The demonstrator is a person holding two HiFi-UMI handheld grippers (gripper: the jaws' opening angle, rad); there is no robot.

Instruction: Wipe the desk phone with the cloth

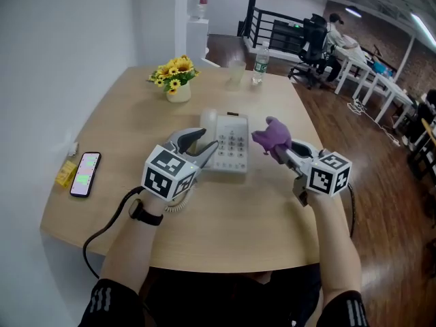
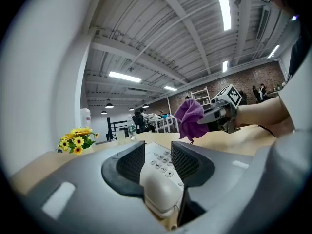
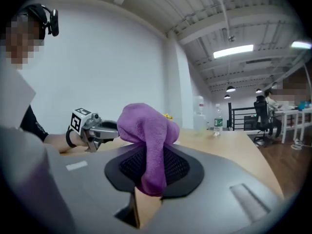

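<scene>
Purple, soft and bunched, one cloth [image 1: 271, 133] sits pinched tight in the right gripper [image 1: 281, 148], just beside the single boxy white desk phone [image 1: 233, 145] on the round wooden table [image 1: 225, 216]; the left gripper [image 1: 203, 146] presses its two ribbed black pads [image 2: 129, 162] against the smooth rounded handset [image 2: 161, 184]

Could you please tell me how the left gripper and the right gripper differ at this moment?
The left gripper clasps the white desk phone, jaws wide; the right gripper pinches the purple cloth, jaws nearly together. The left touches the phone; the right hangs beside it, clear. Both hold something.
</scene>
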